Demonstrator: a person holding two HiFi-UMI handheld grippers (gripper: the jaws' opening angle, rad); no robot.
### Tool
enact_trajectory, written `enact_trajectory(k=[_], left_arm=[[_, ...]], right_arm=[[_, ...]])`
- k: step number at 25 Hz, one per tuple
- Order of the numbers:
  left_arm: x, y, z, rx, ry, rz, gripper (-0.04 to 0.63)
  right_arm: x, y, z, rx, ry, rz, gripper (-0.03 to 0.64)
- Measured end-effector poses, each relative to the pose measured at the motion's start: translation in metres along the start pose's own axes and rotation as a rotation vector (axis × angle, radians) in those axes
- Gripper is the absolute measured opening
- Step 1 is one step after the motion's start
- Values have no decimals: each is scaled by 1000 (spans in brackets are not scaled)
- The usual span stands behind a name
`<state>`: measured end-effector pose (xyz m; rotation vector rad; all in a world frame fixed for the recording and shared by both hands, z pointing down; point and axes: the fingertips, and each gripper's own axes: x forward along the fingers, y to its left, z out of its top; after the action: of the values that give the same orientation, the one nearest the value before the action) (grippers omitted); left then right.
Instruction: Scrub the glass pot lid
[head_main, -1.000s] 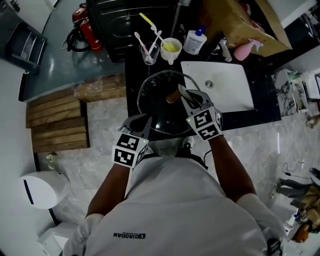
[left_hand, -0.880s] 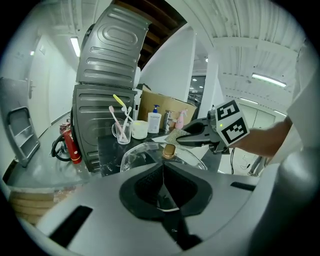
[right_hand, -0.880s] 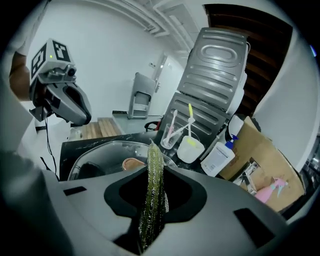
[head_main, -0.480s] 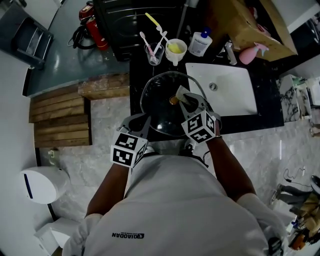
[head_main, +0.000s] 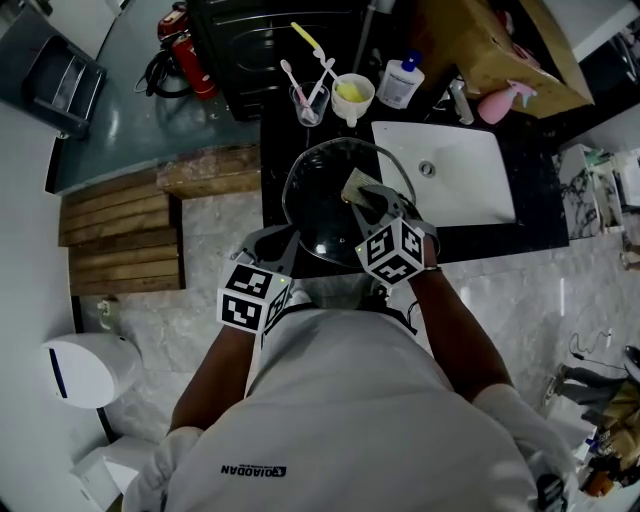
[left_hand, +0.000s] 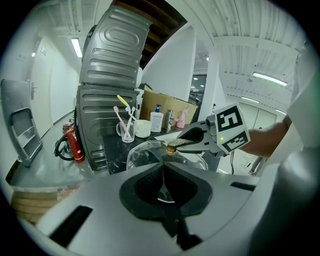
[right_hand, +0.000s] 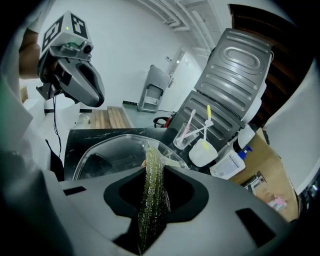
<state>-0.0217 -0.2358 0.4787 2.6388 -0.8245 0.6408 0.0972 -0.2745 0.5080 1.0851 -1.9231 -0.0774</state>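
Observation:
The glass pot lid (head_main: 325, 205) lies on the black counter (head_main: 275, 130), left of the sink. My left gripper (head_main: 284, 240) is at the lid's near left rim, jaws shut on the rim (left_hand: 150, 152). Over the lid's middle my right gripper (head_main: 364, 194) is shut on a green scouring pad (head_main: 356, 183), beside the brown knob (left_hand: 171, 148). In the right gripper view the pad (right_hand: 151, 185) hangs between the jaws, touching the lid (right_hand: 112, 150). The left gripper's body (right_hand: 75, 80) shows at the upper left there. My right gripper (left_hand: 192, 140) appears in the left gripper view.
A white sink (head_main: 445, 185) is set right of the lid. Behind the lid stand a cup of toothbrushes (head_main: 307, 102), a white cup (head_main: 352, 97), a white bottle (head_main: 402, 84) and a pink spray bottle (head_main: 495, 104). A wooden pallet (head_main: 125, 240) lies on the floor at left.
My right gripper has slid the pad leftward and nearer across the lid, from right of the knob onto the middle. The left gripper has stayed on the rim.

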Motion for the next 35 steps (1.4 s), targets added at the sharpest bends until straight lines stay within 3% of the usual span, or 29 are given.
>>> enact_trajectory(k=[22,31,35], left_arm=[[-11,7,-9,-1,-3,-13,18],[-6,13,-4,-1,-9,-13,18],[-1,16,0,-2,-15,-7,18]], right_arm=[[-5,46,28,-54,3,95,103],[-21,49,43,-2,-43,138,94],[-32,30,52,61,-91,118,94]])
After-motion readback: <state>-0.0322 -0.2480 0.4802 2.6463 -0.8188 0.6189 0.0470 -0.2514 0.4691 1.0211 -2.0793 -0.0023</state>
